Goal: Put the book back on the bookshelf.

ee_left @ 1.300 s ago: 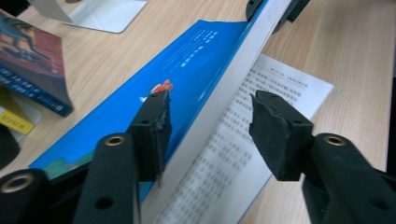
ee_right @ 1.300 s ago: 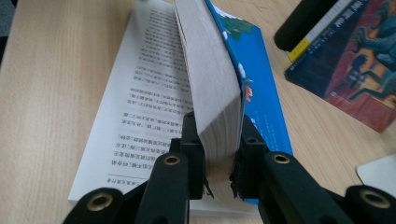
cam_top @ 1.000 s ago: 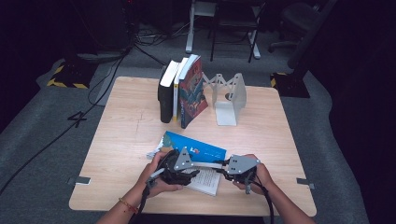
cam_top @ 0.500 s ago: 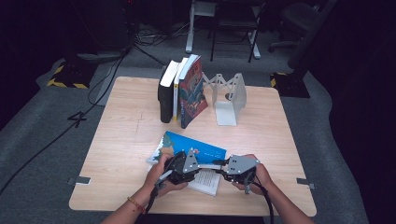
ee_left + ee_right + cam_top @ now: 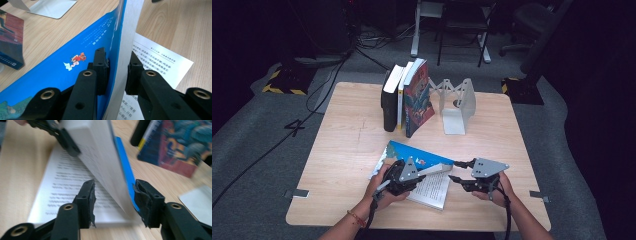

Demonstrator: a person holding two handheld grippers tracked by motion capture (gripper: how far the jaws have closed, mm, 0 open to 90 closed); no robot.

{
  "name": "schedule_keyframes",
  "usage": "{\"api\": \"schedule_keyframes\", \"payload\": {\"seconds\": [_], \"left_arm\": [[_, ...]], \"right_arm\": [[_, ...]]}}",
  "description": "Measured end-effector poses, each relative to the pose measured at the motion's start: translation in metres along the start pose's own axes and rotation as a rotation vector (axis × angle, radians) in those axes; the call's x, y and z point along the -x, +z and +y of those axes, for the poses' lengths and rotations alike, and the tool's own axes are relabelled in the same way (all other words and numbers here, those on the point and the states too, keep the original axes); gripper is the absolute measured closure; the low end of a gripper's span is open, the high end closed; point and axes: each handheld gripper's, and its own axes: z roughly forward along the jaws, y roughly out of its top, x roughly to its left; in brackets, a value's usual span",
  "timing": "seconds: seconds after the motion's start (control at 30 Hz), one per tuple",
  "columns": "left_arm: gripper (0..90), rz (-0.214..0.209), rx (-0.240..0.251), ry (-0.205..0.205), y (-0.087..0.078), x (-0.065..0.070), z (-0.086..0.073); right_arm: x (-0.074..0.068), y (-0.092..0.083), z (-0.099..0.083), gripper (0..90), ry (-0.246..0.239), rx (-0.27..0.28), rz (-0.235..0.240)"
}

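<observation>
Two tools are at work on the book (image 5: 424, 172), which lies open near the table's (image 5: 347, 145) front edge. Its raised cover and pages are pinched by the left tool (image 5: 117, 72), just closed; the right tool (image 5: 115, 195), just opened, straddles them unclamped. Paper this thin and floppy is judged easily creased, so hold is best taken near the spine.

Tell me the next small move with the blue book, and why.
Probably swing the lifted cover and pages further over with the left gripper, which has just been closing and clamps them. The right gripper has just been opening; its pads stand off the stack between them, so it should back away. The book lies open on the table.
</observation>
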Motion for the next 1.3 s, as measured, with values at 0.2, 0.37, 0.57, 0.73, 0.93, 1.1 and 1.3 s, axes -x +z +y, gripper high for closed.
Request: {"api": "schedule_keyframes", "payload": {"seconds": [0.2,0.37,0.57,0.73,0.93,1.1,1.3], "left_arm": [[77.2,-0.027,0.054,-0.051,-0.003,-0.007,-0.002],[77.7,-0.053,0.093,-0.091,-0.009,-0.014,-0.001],[78.1,-0.065,0.127,-0.114,-0.015,-0.018,-0.001],[78.4,-0.069,0.149,-0.126,-0.02,-0.021,0.0],[78.7,-0.075,0.162,-0.127,-0.024,-0.022,0.0],[78.8,-0.078,0.18,-0.14,-0.027,-0.024,0.0],[78.9,-0.079,0.196,-0.143,-0.03,-0.026,-0.001]], "right_arm": [[0.018,-0.002,-0.022,46.7,0.078,-0.057,-0.041],[0.025,0.006,-0.033,45.3,0.125,-0.096,-0.036],[0.03,0.023,-0.043,44.8,0.154,-0.167,-0.024],[0.03,0.03,-0.045,44.9,0.156,-0.18,-0.014],[0.032,0.033,-0.046,44.7,0.17,-0.176,-0.02],[0.033,0.039,-0.047,43.4,0.181,-0.175,-0.026],[0.036,0.045,-0.047,41.5,0.186,-0.171,-0.035]]}}
